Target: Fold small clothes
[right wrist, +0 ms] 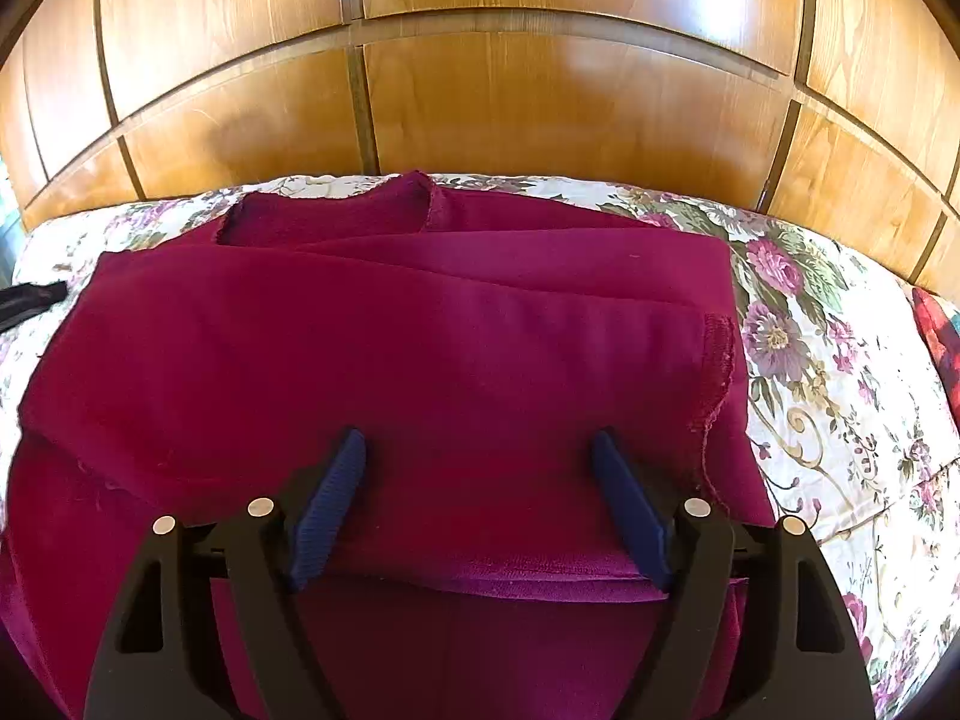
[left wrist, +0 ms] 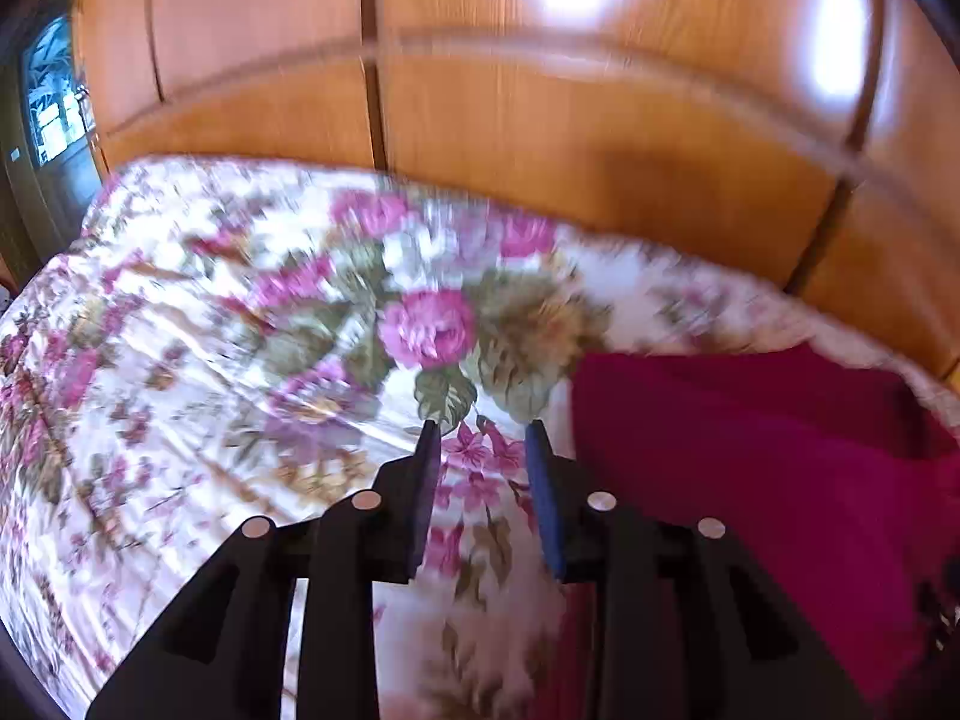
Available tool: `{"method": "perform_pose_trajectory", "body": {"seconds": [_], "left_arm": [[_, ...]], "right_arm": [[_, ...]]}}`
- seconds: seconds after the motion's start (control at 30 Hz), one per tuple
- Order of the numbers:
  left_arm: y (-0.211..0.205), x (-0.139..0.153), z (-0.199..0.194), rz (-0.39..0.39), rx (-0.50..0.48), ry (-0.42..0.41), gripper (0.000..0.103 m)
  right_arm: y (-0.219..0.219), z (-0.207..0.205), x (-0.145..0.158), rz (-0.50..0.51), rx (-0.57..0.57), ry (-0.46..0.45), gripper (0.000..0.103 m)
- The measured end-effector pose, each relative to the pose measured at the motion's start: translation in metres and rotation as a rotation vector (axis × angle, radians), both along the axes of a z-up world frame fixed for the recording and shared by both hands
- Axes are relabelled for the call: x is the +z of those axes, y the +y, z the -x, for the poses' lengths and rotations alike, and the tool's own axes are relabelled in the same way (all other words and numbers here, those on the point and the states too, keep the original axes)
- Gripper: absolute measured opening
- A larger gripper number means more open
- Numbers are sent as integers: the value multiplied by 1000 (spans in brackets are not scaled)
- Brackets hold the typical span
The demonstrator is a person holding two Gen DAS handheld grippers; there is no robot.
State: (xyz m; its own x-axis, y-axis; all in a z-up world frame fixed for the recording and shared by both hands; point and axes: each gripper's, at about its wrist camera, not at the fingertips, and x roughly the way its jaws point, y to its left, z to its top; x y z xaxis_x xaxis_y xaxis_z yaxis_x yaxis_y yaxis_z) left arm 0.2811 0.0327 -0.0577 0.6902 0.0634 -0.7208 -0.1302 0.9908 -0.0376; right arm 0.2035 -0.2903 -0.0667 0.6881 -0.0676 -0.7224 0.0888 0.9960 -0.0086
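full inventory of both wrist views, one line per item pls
garment: 1, crimson, partly folded, lying on the bedspread
bedspread: 1, white with pink and green flowers, covering the bed
wardrobe panels: several, glossy orange-brown wood, behind the bed
red patterned item: 1, far right edge of right view, cannot identify
left gripper: 1, black with blue pads, open, over the bedspread beside the garment
right gripper: 1, black with blue pads, open wide, over the garment

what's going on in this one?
A person with two handheld grippers is folding a dark red garment on a floral bedspread. The garment lies partly folded, in layers. The right gripper is open above its near portion, gripping nothing. The left gripper is open over bare bedspread, just left of the garment; that view is motion-blurred.
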Motion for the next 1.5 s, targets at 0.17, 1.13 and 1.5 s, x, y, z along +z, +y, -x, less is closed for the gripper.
{"method": "perform_pose_trajectory", "body": {"seconds": [0.17, 1.13, 1.5], "left_arm": [[-27, 20, 63, -31, -173, -105, 34], [-34, 13, 122, 30, -163, -59, 54], [-7, 11, 178, 46, -183, -24, 61]], "right_arm": [[0, 1, -1, 5, -1, -4, 77], [-1, 6, 6, -1, -25, 3, 85], [-21, 96, 24, -43, -25, 35, 88]]}}
